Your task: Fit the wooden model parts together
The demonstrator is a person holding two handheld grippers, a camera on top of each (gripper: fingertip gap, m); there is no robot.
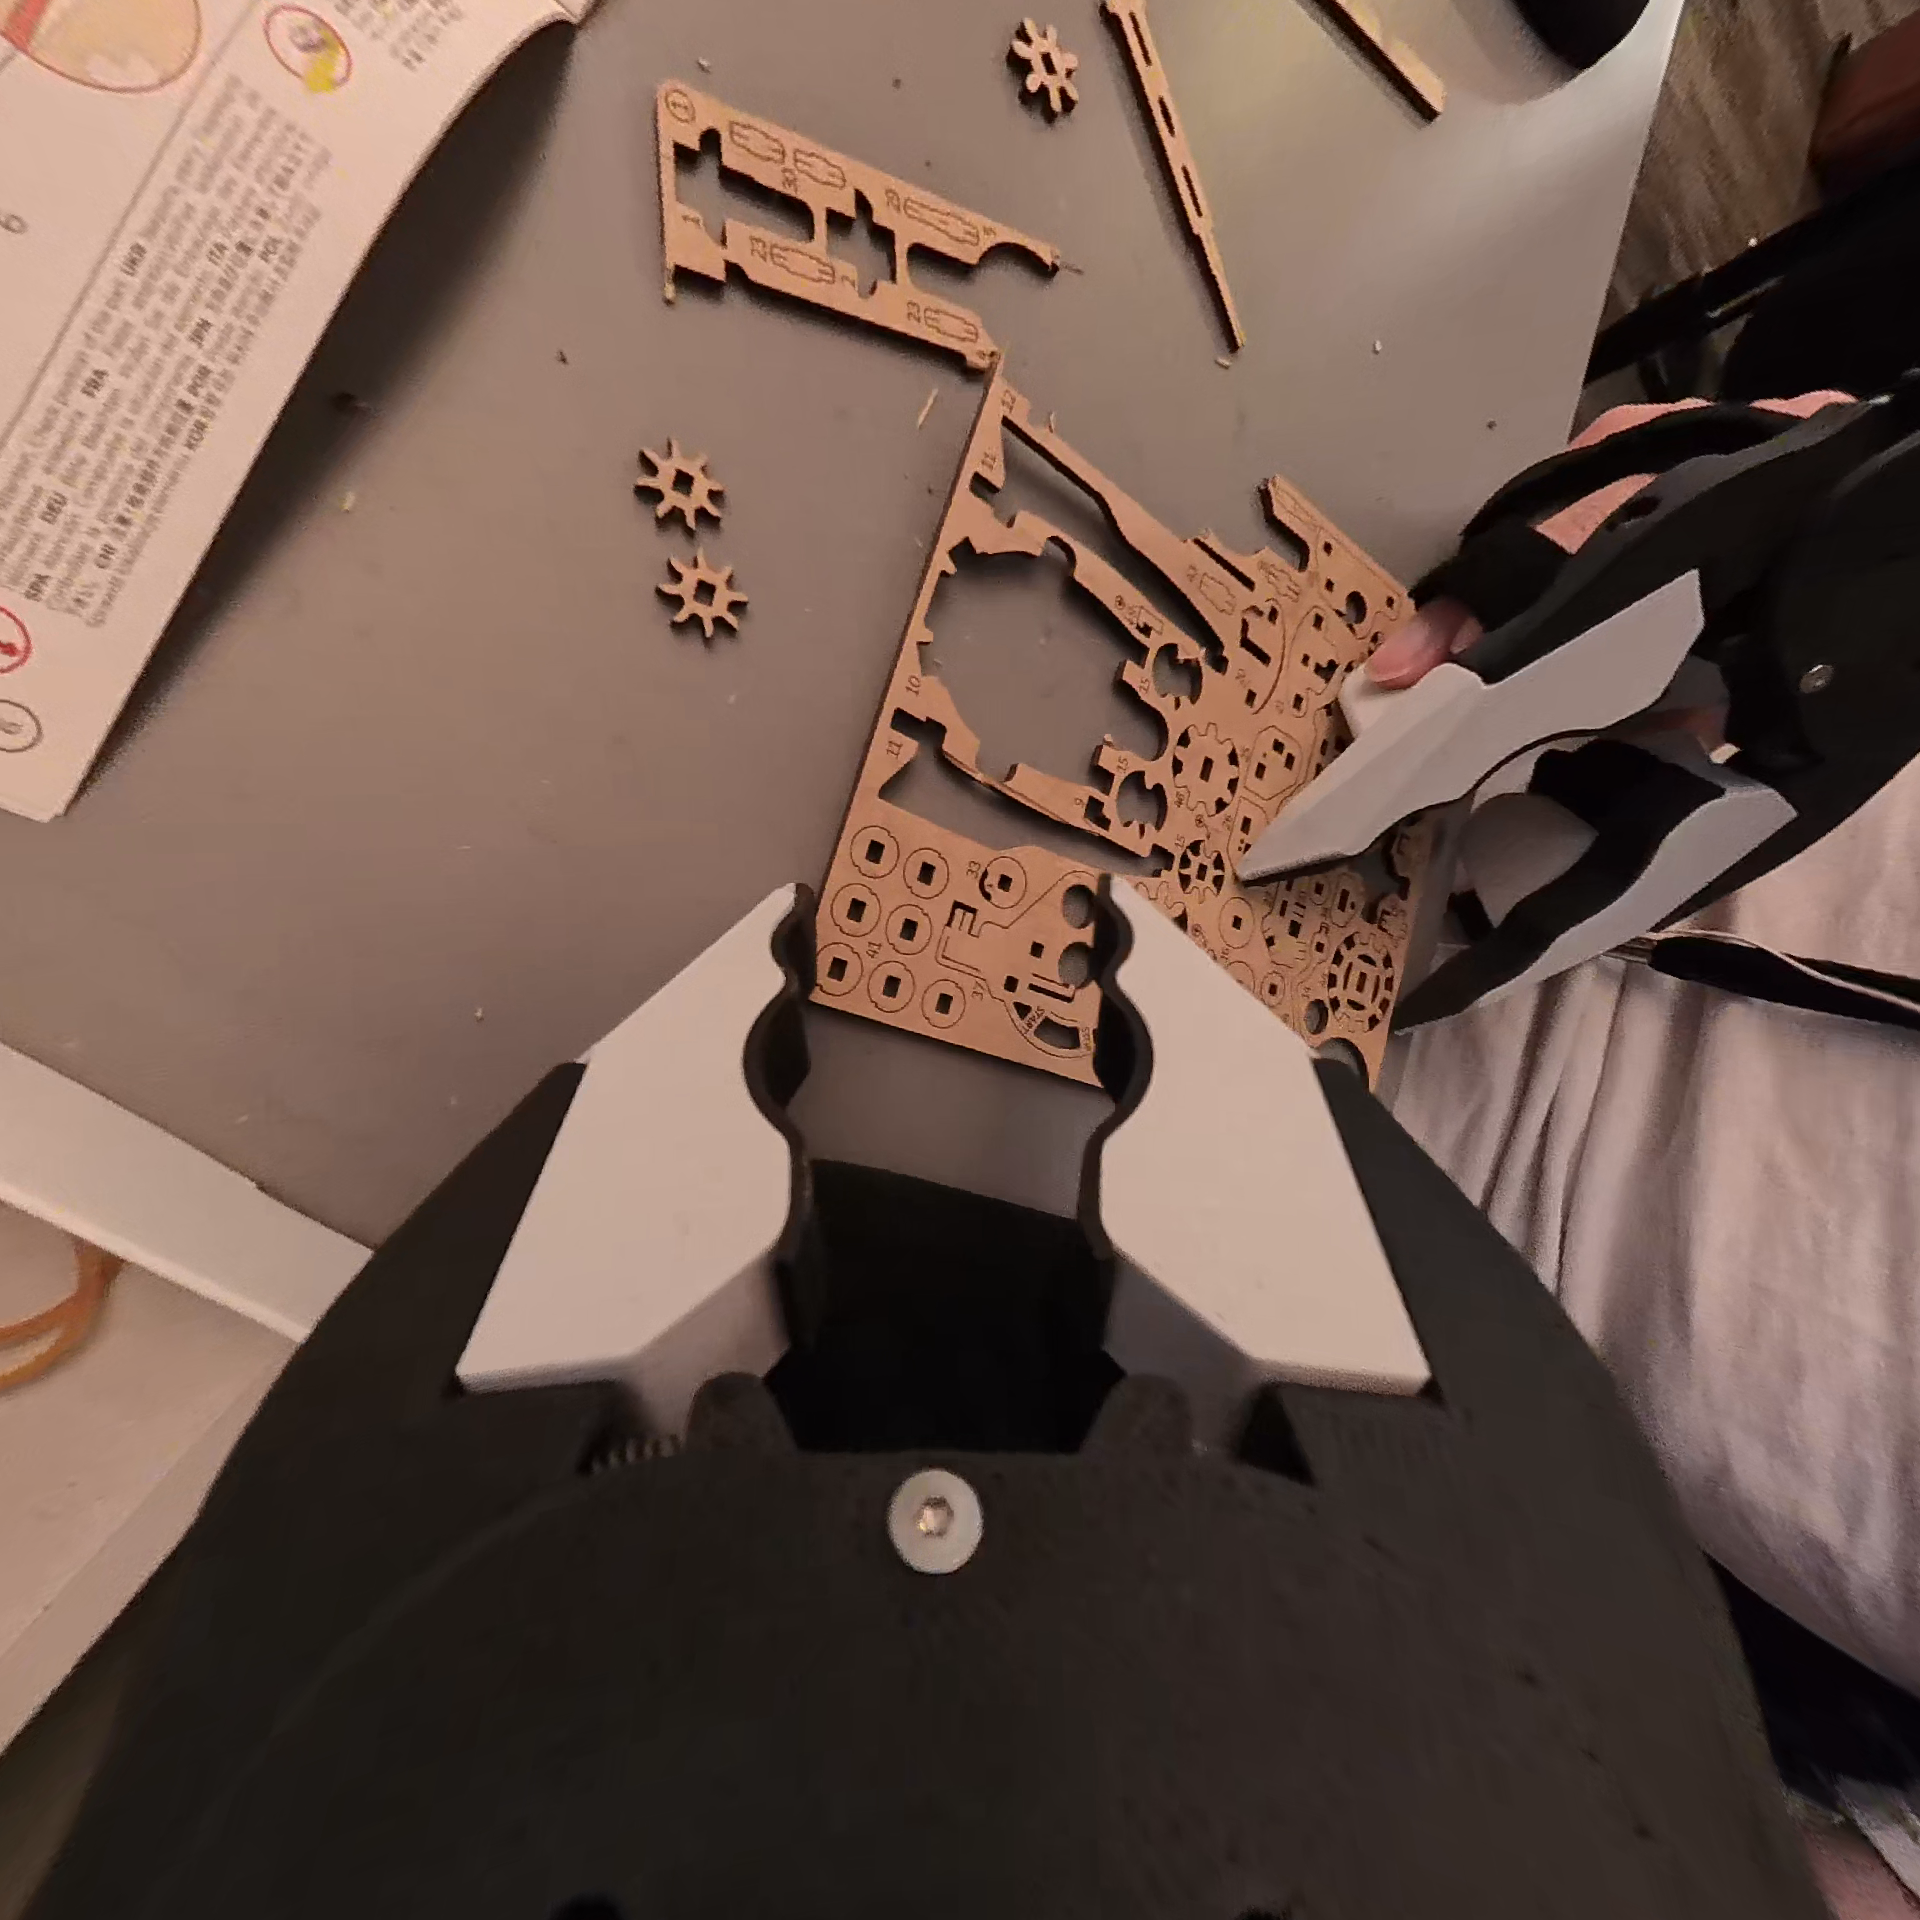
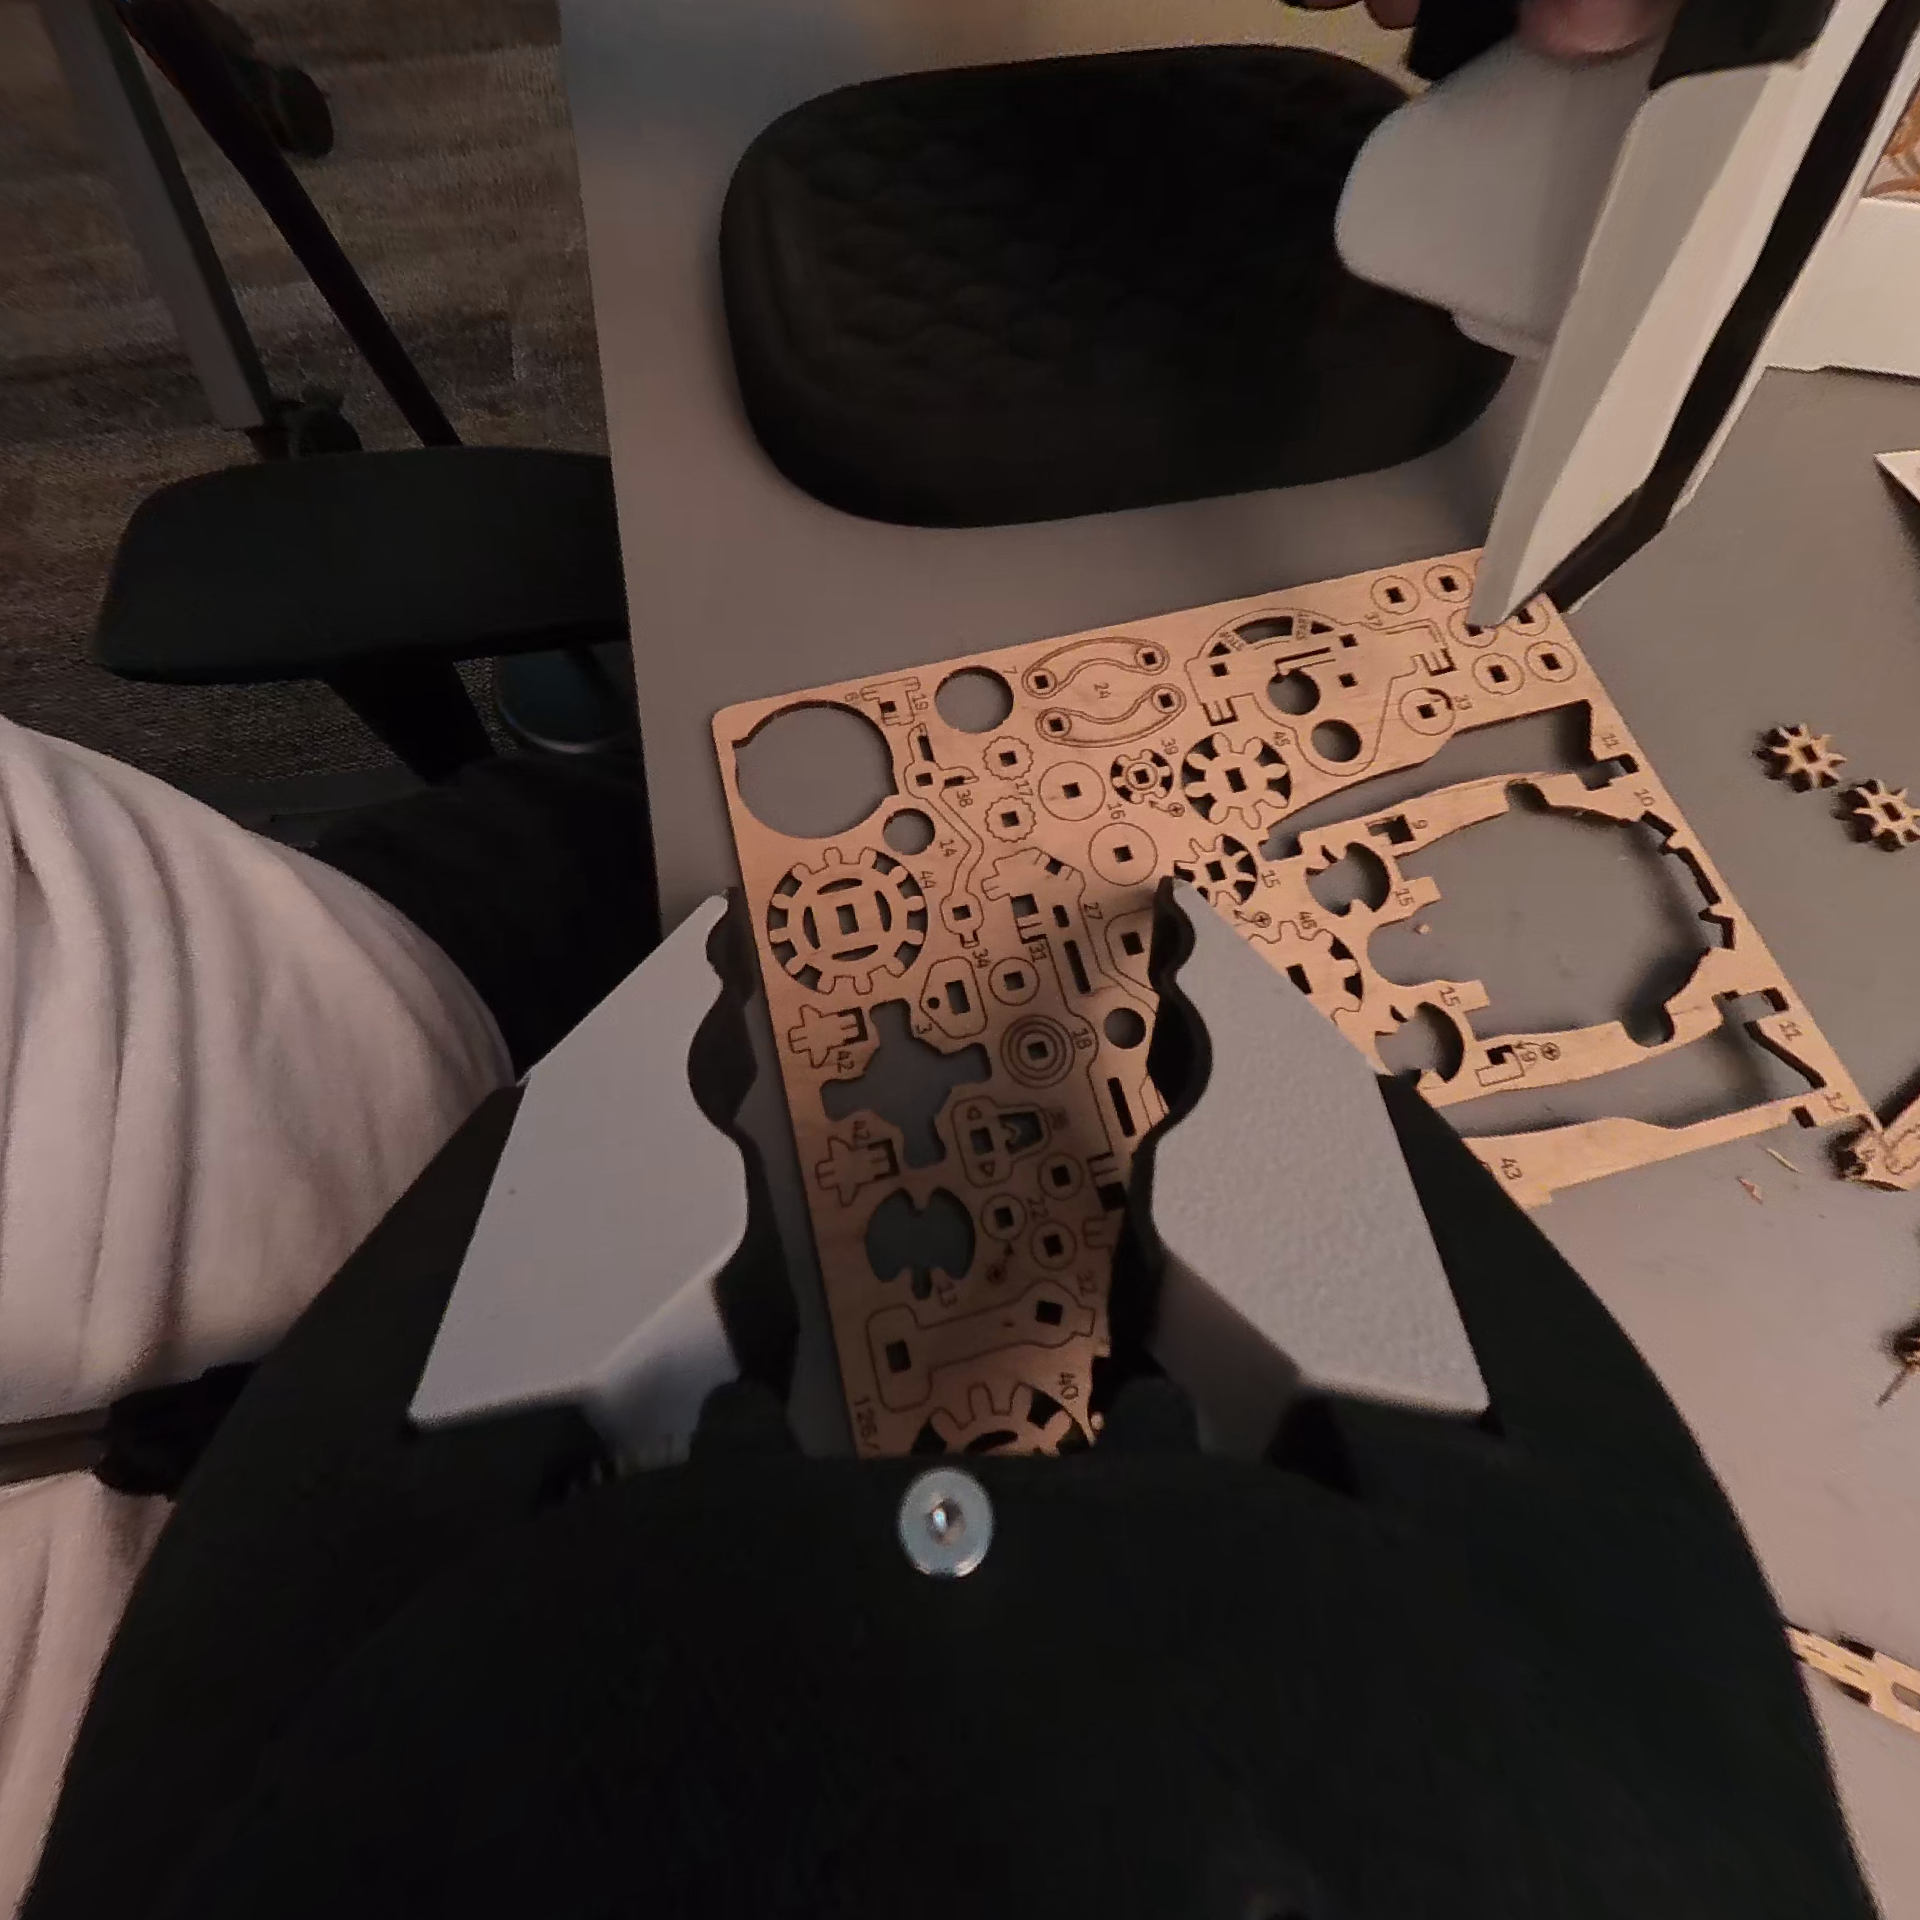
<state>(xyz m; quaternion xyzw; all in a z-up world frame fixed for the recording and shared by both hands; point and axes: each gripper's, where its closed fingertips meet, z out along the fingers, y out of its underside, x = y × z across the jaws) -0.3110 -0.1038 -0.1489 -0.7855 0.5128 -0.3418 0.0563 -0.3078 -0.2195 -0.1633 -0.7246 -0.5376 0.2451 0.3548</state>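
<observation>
A flat wooden sheet [image 1: 940, 790] of laser-cut model parts lies on the grey bench [image 1: 468, 779], its near corner reaching the bench edge. Many pieces sit uncut in it, gears and small discs among them, and large holes show where others have been pushed out (the sheet is the nearest thing here to a container, and most of its small parts are in place).

The left tool [image 1: 951, 914] hovers over one corner of the sheet with its fingers apart and nothing between them. The right tool [image 2: 945, 914] is also spread wide, over the opposite side of the sheet, gripping nothing; in the left wrist view it comes in from the right, one grey finger [image 1: 1351, 800] pointing down close to a small gear in the sheet.

Two loose small gears [image 1: 691, 540] lie on the bench left of the sheet, well apart from it. A second, smaller wooden frame [image 1: 831, 223] lies farther off, with a third gear [image 1: 1044, 68] and a long slotted strip [image 1: 1174, 166] beyond. A printed leaflet [image 1: 135, 343] rests at the far left.
</observation>
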